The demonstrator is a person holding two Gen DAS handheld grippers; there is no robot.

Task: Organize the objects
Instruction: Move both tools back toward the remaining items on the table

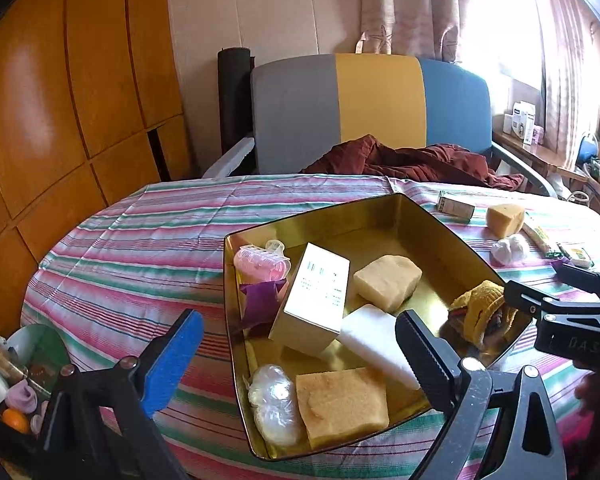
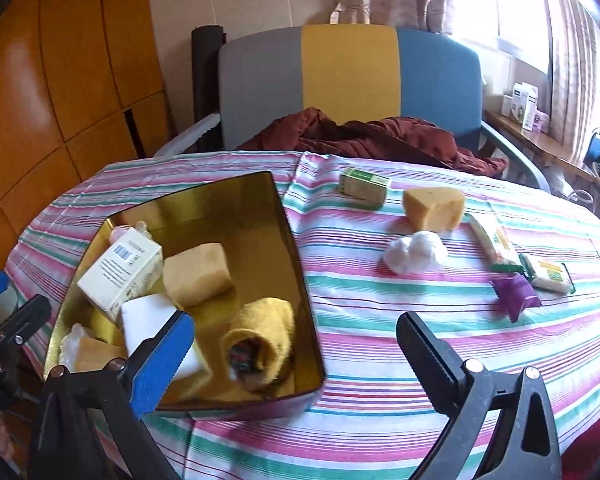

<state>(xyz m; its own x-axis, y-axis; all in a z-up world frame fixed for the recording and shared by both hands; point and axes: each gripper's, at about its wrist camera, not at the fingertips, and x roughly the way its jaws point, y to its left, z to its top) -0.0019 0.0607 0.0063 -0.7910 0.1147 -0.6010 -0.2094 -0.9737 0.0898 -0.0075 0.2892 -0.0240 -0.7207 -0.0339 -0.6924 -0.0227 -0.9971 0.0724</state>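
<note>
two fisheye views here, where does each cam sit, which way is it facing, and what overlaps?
Left wrist: on the left hand-held gripper, aimed forward and down over the gold tin toward the tricolour chair; its own open fingers frame the bottom, the right hand-held gripper enters at the right edge.
Right wrist: on the right hand-held gripper, facing the same way from further right, over the striped tablecloth; its fingers stand open with nothing between them.
Shared: tin, yellow rolled towel, white box, chair, loose sponge.
</note>
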